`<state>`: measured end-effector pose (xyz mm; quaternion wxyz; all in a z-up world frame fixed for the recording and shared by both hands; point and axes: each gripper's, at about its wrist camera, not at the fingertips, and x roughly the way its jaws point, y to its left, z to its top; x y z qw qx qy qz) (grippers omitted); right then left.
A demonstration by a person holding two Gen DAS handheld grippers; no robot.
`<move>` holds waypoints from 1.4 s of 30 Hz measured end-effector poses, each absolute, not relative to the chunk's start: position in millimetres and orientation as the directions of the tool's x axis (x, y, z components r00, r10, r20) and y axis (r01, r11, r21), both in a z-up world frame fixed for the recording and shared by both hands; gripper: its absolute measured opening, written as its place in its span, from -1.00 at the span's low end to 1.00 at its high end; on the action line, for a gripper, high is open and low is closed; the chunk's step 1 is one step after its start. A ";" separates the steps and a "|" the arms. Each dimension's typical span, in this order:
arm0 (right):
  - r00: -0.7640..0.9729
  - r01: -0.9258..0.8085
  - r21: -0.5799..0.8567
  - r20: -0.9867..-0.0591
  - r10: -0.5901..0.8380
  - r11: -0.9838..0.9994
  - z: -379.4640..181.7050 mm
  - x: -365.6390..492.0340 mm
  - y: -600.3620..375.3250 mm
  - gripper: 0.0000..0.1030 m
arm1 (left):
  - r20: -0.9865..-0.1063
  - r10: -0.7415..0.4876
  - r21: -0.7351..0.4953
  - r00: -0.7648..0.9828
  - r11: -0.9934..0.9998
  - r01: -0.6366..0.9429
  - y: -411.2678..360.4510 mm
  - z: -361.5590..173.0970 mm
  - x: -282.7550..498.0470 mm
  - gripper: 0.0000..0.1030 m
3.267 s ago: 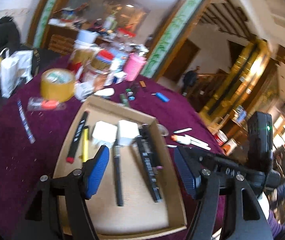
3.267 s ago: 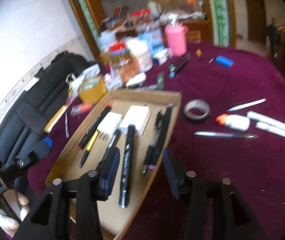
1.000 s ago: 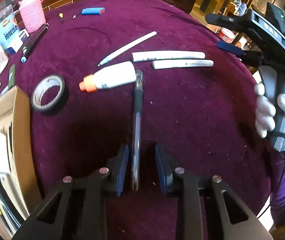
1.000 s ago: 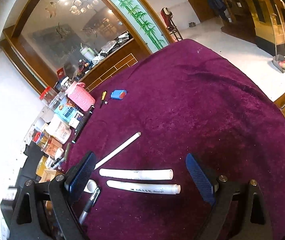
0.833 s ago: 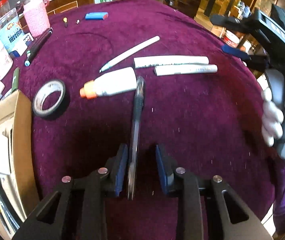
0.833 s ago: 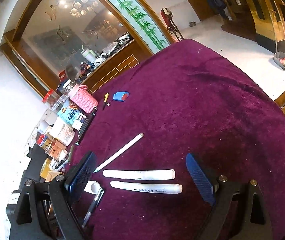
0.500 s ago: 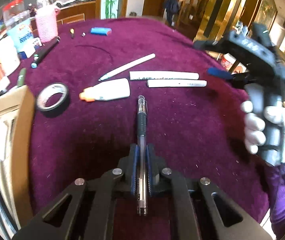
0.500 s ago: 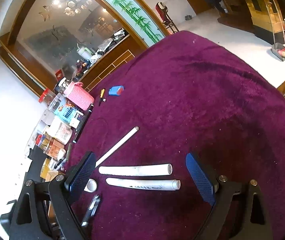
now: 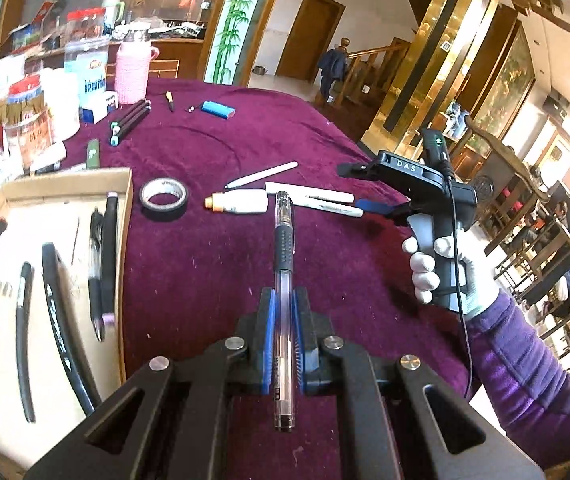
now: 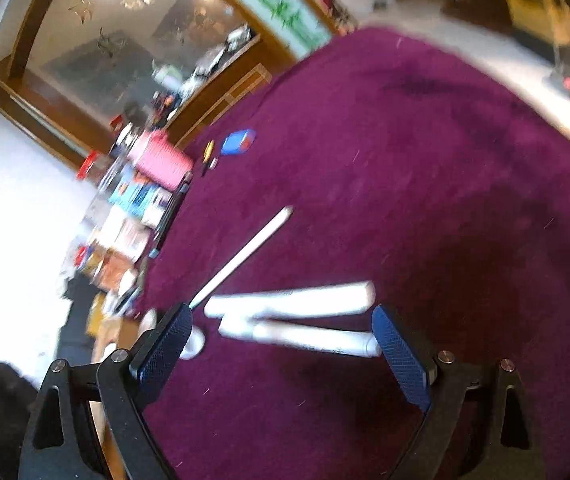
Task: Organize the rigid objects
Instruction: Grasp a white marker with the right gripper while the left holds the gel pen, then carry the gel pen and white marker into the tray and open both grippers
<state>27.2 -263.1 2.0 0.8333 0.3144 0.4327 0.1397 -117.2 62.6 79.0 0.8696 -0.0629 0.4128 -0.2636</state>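
Observation:
My left gripper (image 9: pixel 284 308) is shut on a clear pen with a black grip (image 9: pixel 284 248), held lifted above the purple cloth and pointing forward. To the left lies the cardboard tray (image 9: pixel 127 216) with several pens and markers in it. My right gripper (image 10: pixel 281 314) is open and hovers just above two white markers (image 10: pixel 293 300) (image 10: pixel 317 340), which lie between its blue pads. The left wrist view shows that gripper (image 9: pixel 381 200) from the side, over the same markers (image 9: pixel 309 191). A thin white pen (image 9: pixel 261 174), a glue bottle with an orange cap (image 9: pixel 241 202) and a tape roll (image 9: pixel 164 199) lie nearby.
Jars, boxes and a pink bottle (image 9: pixel 131 72) crowd the table's far left. Black markers (image 9: pixel 129 122) and a blue object (image 9: pixel 217 110) lie beyond. A gloved hand (image 9: pixel 441 264) with a purple sleeve holds the right gripper near the table's right edge.
My left gripper closed on the clear pen and lifted it off the cloth, bringing the tray into its view. The right gripper sank a little toward the white markers, still open.

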 end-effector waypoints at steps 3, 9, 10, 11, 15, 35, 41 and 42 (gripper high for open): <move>0.515 0.007 0.671 -0.638 0.573 0.741 -3.5 19.5 -246.8 0.83 | -0.679 -0.531 -0.355 0.506 0.842 0.406 65.8 72.4 -118.6 -0.84; 0.436 -0.115 0.524 -0.736 0.517 0.844 10.4 -4.9 -199.1 0.83 | -0.673 -0.552 -0.385 0.493 0.830 0.403 72.0 64.7 -122.2 -0.84; 0.456 -0.127 0.460 -0.760 0.464 0.879 15.5 -5.1 -192.5 0.82 | -0.671 -0.553 -0.388 0.493 0.829 0.402 72.8 64.4 -122.6 -0.84; 0.472 -0.132 0.400 -0.779 0.413 0.907 19.4 -2.9 -185.5 0.79 | -0.669 -0.556 -0.391 0.493 0.828 0.402 73.2 64.6 -124.3 -0.84; 0.493 -0.141 0.185 -0.839 0.231 0.973 16.0 13.2 -162.4 0.31 | -0.663 -0.553 -0.389 0.505 0.831 0.399 78.6 68.0 -130.5 -0.84; 0.515 -0.164 0.484 -0.701 0.493 0.859 47.1 -41.9 -157.1 -0.73 | -0.665 -0.342 -0.377 0.664 0.921 0.097 219.5 68.6 -155.2 -0.84; 0.435 -0.291 0.588 -0.622 0.651 0.755 70.1 -55.8 -91.2 -0.72 | -0.672 -0.254 -0.365 0.696 0.931 -0.013 263.5 62.0 -155.6 -0.84; 0.418 -0.308 0.601 -0.612 0.672 0.738 73.4 -58.9 -78.5 -0.72 | -0.676 -0.246 -0.366 0.695 0.930 -0.027 269.1 59.1 -156.0 -0.84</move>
